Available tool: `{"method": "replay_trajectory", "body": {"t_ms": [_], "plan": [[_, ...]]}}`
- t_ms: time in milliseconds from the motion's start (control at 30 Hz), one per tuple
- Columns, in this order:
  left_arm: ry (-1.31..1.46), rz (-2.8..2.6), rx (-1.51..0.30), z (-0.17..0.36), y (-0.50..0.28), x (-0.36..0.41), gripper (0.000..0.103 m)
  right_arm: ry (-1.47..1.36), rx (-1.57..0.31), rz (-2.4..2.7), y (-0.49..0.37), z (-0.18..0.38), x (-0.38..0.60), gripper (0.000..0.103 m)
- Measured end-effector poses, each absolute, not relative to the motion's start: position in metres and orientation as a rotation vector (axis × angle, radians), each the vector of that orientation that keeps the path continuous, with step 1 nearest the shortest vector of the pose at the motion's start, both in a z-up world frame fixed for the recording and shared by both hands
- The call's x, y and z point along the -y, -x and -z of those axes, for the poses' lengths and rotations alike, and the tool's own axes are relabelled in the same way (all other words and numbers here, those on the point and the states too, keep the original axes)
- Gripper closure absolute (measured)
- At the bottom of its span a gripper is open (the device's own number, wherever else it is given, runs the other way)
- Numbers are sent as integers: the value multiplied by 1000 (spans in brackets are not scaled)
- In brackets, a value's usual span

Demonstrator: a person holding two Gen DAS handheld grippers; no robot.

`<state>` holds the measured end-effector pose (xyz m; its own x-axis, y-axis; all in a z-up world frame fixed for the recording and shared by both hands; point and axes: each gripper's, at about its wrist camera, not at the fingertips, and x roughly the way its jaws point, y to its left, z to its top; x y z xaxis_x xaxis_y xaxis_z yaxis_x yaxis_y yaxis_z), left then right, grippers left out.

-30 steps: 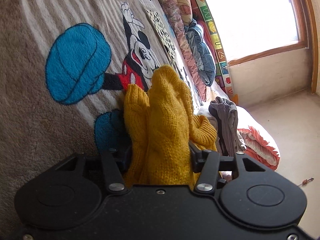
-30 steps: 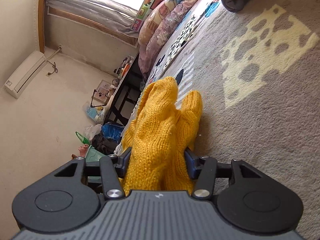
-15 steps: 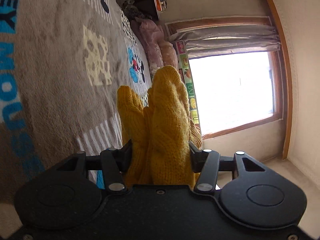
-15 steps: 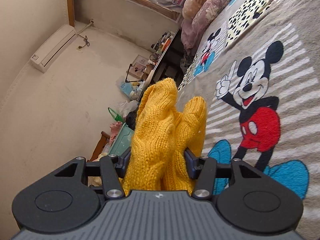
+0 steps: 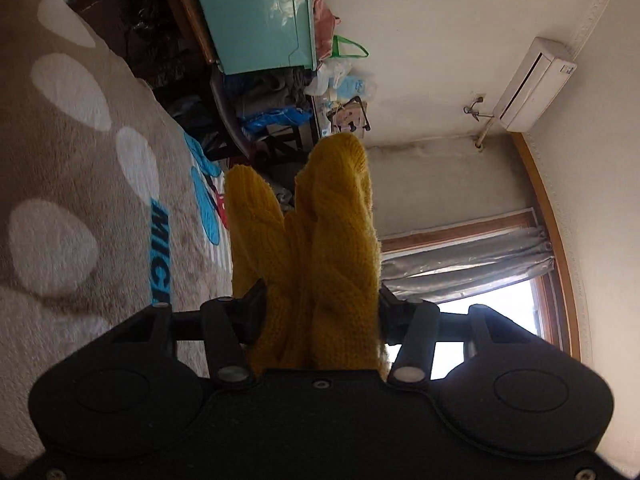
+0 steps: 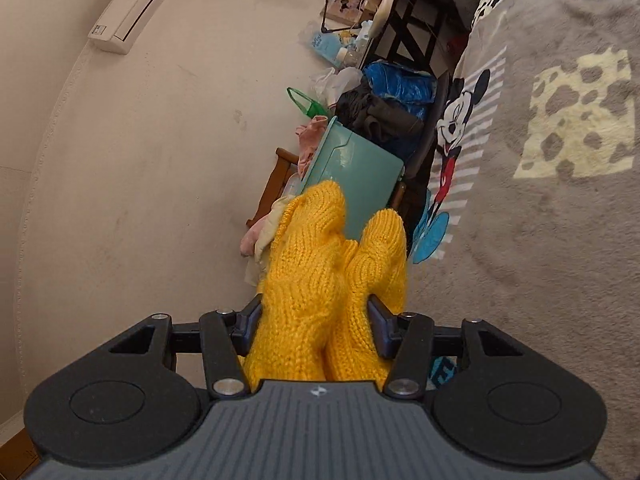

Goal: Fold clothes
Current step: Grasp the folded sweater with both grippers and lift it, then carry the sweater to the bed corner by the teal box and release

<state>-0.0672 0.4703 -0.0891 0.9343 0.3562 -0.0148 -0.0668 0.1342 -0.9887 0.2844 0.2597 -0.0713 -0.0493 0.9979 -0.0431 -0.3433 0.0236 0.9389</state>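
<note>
A mustard-yellow cable-knit sweater (image 5: 320, 248) is bunched between the fingers of my left gripper (image 5: 320, 304), which is shut on it. My right gripper (image 6: 316, 312) is shut on another bunch of the same yellow sweater (image 6: 328, 276). Both grippers are held up above the grey Mickey Mouse blanket (image 5: 80, 208), also in the right wrist view (image 6: 560, 240). The fabric hides the fingertips, and the rest of the sweater hangs out of sight below the cameras.
A teal plastic bin (image 6: 356, 168) on a wooden stand, a pile of dark and blue clothes (image 6: 392, 96) and a dark shelf (image 6: 416, 12) stand at the bed's end. An air conditioner (image 5: 532, 84) hangs on the wall above a curtained window (image 5: 492, 264).
Both grippers have swung round with the sweater still clamped. The left view turned from the blanket and window towards the bin and wall. The right view turned from the blanket towards the wall and bin.
</note>
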Motion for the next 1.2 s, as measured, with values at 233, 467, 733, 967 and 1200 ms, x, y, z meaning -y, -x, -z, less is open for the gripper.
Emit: {"method": "replay_trajectory", "body": {"t_ms": [233,467,733,967,1200], "plan": [[1384,-477,372,111,80,-491,51,-839,-1076,-1506,-284,57,-350,51],[1379,-692,96,148,61,-504,50,-415,-1125,-1132,-273,104,-373,44],[1422,-708,111,149,72,-503,47,-410,-1042,-1131,-258,112,-347,40],[1176,-862,116,108,76,-486,39,-343,-956,-1134,-255,93,-337,39],[983,-981,-2,73,54,-461,31,-292,-924,-1096,-246,76,-306,31]]}}
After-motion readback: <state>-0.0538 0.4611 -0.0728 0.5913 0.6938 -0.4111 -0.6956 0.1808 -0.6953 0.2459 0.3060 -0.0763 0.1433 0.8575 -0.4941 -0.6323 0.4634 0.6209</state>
